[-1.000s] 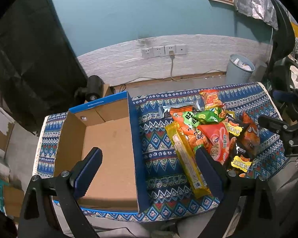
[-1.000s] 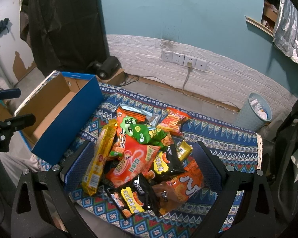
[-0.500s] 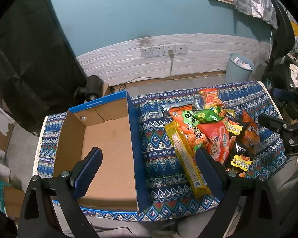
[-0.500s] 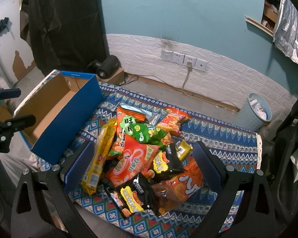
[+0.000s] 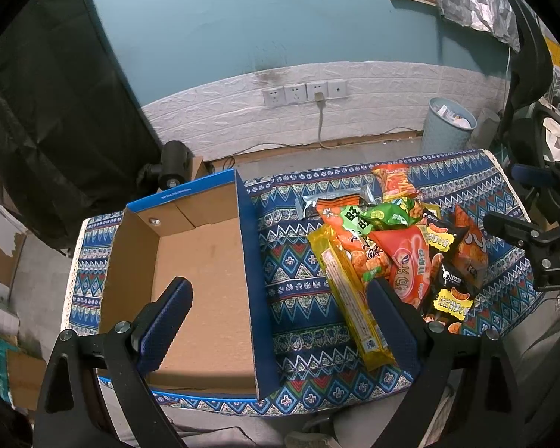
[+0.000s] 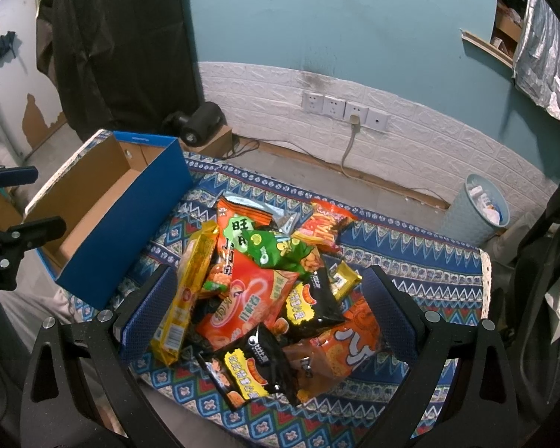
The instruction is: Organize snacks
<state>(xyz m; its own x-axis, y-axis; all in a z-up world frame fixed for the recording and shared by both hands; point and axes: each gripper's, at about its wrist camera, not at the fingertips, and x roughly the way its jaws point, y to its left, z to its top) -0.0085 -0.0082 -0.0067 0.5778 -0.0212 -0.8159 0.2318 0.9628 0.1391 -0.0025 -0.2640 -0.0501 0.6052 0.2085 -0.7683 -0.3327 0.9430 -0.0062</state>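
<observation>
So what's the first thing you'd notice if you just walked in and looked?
The big messy pile of bright snack bags in orange, green, yellow and black, heaped on the patterned tablecloth. Next to it sits a blue cardboard box with nothing inside yet. Both the left hand-held gripper and the right hand-held gripper hang open, holding nothing.

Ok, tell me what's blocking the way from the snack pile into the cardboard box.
Only the box's own blue side wall stands between the snack pile and the box floor, so packets must be lifted over it. The patterned cloth between them is bare, and the box holds nothing visible. Both grippers, left and right, are open.
</observation>
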